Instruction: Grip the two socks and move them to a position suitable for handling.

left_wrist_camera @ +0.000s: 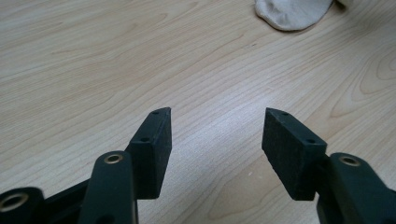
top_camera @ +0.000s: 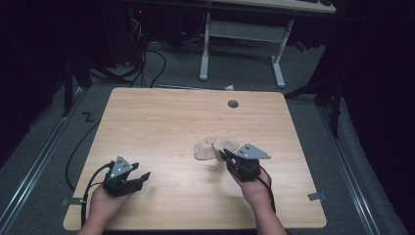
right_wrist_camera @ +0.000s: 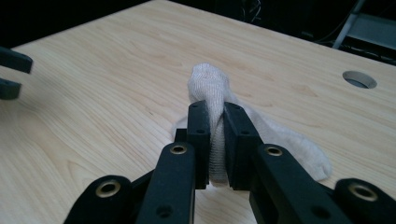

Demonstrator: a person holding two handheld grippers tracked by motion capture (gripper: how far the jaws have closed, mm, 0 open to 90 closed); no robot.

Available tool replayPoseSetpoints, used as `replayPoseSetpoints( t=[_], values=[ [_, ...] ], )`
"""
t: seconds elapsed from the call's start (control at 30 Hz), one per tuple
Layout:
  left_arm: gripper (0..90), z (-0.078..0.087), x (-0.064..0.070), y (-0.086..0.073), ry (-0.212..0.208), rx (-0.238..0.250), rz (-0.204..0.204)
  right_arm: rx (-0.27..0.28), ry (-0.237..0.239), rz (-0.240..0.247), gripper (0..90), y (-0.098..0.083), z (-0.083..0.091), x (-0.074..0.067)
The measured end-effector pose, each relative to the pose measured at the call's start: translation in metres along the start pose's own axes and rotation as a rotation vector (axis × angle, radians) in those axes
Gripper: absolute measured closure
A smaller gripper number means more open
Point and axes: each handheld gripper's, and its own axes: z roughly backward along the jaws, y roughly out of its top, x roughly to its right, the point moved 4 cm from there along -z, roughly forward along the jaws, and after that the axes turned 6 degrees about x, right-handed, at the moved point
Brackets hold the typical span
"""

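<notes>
- The high view takes in the whole pale wooden rectangular surface (top_camera: 161,122), with a round grey cable hole (top_camera: 233,104) near its far edge at about 12 o'clock, and a white-framed desk (top_camera: 244,34) standing on the grey floor beyond.
- The right gripper view alone shows the grip up close: the right claw (right_wrist_camera: 215,135) is pinching a fold of the cream knitted fabric sock (right_wrist_camera: 219,102), its two black jaws pressed on either side of the cloth, with the rest of the sock draped on the surface behind and to the right.
- In the high view that sock (top_camera: 210,147) lies just right of the surface's centre, at the tip of the right claw (top_camera: 226,155).
- The left gripper view shows the left claw (left_wrist_camera: 215,135) spread wide over bare wood, the sock's rounded end (left_wrist_camera: 289,14) well apart at about 1 o'clock.
- In the high view the left claw (top_camera: 143,177) sits at about 8 o'clock on the surface, pointing right.
- Both forearms enter from the near edge, each hand wrapped round its gripper body.
</notes>
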Motion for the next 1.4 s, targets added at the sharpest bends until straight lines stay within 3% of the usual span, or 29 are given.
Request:
replayPoseSetpoints(
  t=[0.1,0.37,0.73,0.97,1.07,1.2,1.27,1.3,1.4],
  values=[
    [43.0,0.0,-0.001,0.0,-0.003,0.003,0.002,0.019,0.009,-0.013,82.1,0.004,0.004,-0.002],
    [42.9,0.005,-0.001,0.002,-0.007,0.019,0.003,0.064,0.022,0.019,82.1,0.019,0.017,-0.016],
    [42.8,-0.002,0.01,0.003,-0.035,0.014,0.005,0.101,0.105,0.059,82.0,0.029,0.025,-0.045],
    [41.8,0.0,0.018,0.006,-0.058,0.031,-0.007,0.086,0.167,0.092,81.9,0.027,0.019,-0.067],
    [37.2,0.002,0.03,0.01,-0.112,0.063,-0.001,0.082,0.192,0.113,82.0,0.027,0.016,-0.078],
    [35.2,0.001,0.045,0.014,-0.145,0.084,-0.024,0.082,0.222,0.118,81.9,0.027,0.014,-0.087],
    [35.2,-0.003,0.061,0.016,-0.166,0.081,-0.042,0.081,0.235,0.125,81.9,0.027,0.014,-0.093],
    [35.2,-0.003,0.061,0.016,-0.166,0.081,-0.042,0.081,0.235,0.125,81.9,0.027,0.014,-0.093],
    [36.2,-0.01,0.077,0.015,-0.184,0.063,-0.053,0.08,0.265,0.131,81.9,0.026,0.013,-0.103]
  ],
)
